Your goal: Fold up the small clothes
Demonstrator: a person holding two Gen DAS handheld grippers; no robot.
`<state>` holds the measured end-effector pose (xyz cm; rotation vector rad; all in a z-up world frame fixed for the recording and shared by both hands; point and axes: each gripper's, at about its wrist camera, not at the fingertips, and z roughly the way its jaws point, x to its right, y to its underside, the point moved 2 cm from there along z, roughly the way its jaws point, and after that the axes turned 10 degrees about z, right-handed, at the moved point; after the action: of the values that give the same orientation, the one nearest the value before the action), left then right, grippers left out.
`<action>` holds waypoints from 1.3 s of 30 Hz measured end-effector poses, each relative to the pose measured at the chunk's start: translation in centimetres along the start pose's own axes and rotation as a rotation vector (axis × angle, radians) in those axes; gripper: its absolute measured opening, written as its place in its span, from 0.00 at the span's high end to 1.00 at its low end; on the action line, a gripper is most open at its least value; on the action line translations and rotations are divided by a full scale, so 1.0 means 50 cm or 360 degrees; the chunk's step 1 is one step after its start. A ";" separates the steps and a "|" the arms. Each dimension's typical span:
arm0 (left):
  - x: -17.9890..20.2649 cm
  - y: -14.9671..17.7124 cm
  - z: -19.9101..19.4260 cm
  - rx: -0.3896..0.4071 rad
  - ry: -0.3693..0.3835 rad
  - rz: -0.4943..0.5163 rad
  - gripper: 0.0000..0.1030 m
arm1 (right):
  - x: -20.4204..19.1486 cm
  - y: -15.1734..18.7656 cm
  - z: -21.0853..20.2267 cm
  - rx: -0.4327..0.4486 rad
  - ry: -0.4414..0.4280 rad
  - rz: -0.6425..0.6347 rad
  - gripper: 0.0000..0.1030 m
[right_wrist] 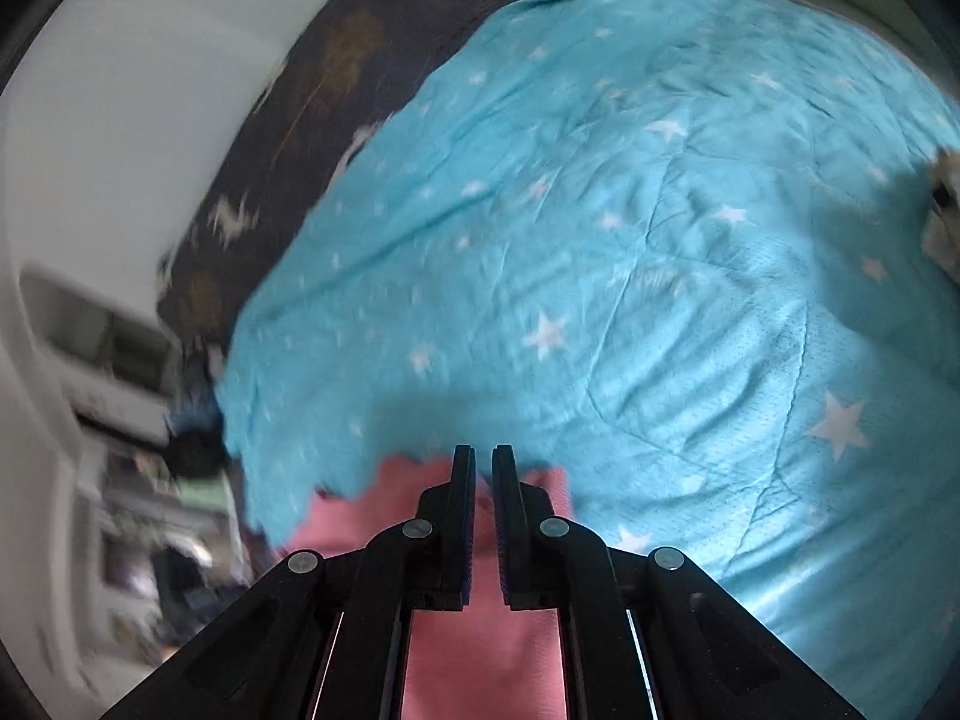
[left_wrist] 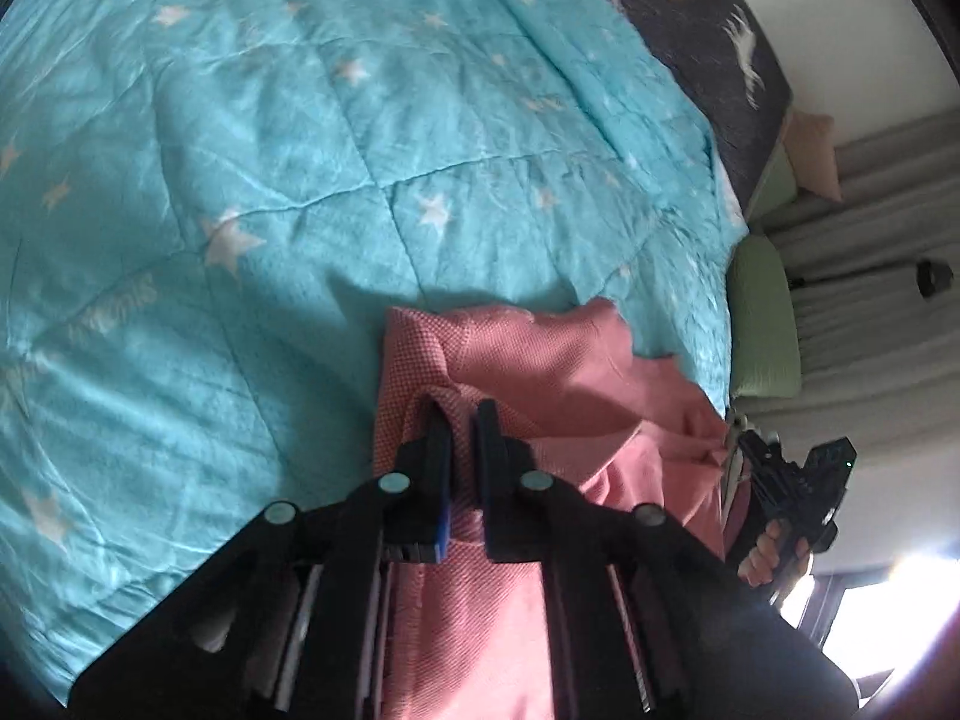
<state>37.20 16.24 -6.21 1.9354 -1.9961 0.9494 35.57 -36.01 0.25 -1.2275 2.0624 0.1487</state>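
Pink knit garment (left_wrist: 540,372) hangs between both tools above the turquoise star-print quilt (left_wrist: 252,192), its lower edge draped near the quilt's near edge. Left gripper (left_wrist: 462,414): jaws nearly together, pinching a ridge of pink fabric. Right gripper (right_wrist: 483,462): jaws narrow, pink cloth between them; actual pinch likely, pad contact not clearly visible. Right-wrist view is motion-blurred.

Judgement: step in hand is carrying the garment over to lay it flat. To do well, keep both pinches level and the span taut, lower the hanging hem first, then drag lightly so no wrinkles are trapped before releasing.
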 end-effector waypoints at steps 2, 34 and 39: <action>-0.003 -0.002 -0.025 0.0017 -0.0059 0.0011 0.62 | -0.001 0.029 -0.009 -0.0009 0.0092 -0.0163 0.88; 0.169 0.014 -0.083 0.0481 -0.0206 0.0986 0.91 | -0.080 0.081 -0.042 0.0065 0.0139 -0.0568 0.95; 0.176 -0.006 -0.125 0.0599 -0.0254 0.0974 0.91 | -0.132 0.061 -0.092 0.0252 0.0081 -0.0623 0.96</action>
<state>34.66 12.60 3.64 1.6072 -2.7502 1.4317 32.61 -31.59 7.03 -1.5167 1.7953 -0.2264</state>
